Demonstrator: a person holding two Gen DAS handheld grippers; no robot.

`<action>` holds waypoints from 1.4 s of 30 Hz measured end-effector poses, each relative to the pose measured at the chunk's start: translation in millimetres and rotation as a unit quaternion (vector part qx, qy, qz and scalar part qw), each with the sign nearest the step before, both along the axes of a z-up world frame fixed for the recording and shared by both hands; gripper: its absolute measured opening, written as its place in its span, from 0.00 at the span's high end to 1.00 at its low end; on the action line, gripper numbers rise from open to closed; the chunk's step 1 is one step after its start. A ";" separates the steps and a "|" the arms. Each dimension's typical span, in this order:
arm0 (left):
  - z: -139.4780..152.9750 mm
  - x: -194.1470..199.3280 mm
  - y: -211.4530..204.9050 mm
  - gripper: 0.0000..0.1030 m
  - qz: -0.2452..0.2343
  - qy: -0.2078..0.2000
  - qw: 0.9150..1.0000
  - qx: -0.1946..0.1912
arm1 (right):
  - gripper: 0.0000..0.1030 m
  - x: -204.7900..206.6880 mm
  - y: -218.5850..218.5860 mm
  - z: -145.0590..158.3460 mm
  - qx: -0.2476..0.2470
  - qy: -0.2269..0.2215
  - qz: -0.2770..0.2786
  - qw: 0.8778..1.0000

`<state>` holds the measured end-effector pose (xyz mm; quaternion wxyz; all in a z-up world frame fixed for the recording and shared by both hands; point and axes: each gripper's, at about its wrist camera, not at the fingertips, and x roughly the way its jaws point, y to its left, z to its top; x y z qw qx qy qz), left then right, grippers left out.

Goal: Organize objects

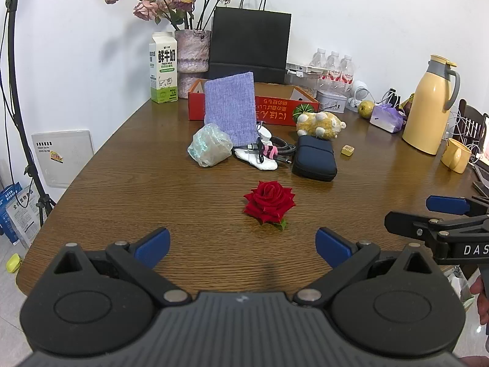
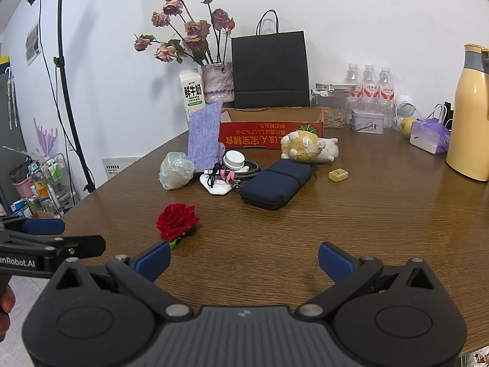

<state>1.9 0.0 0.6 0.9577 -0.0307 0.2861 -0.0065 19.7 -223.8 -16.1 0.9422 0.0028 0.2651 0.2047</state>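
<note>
A red rose head lies on the wooden table, just ahead of my left gripper, which is open and empty. In the right wrist view the rose lies ahead and to the left of my right gripper, also open and empty. Farther back lie a crumpled plastic bag, a purple cloth pouch leaning on a red cardboard box, a white item with cables, a navy zip case, a yellow plush toy and a small yellow block.
At the back stand a milk carton, a vase of dried roses, a black paper bag, water bottles and a tin. A yellow thermos and yellow mug stand at the right. A light stand is left.
</note>
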 end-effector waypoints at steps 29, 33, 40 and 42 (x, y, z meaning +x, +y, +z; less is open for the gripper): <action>1.5 -2.0 -1.3 0.00 -0.001 -0.004 1.000 -0.001 | 0.00 1.9 -1.9 7.0 0.000 -0.002 -0.002 1.000; 1.6 -2.0 -1.4 0.00 -0.001 -0.004 1.000 -0.001 | 0.00 1.8 -1.8 7.2 0.000 -0.002 -0.001 1.000; 1.7 -2.1 -1.5 0.00 -0.001 -0.004 1.000 -0.001 | 0.00 1.8 -1.9 7.5 0.000 -0.002 -0.002 1.000; 1.5 -2.2 -1.4 0.00 -0.001 -0.005 1.000 -0.001 | 0.00 2.0 -1.8 8.0 0.000 -0.003 -0.002 1.000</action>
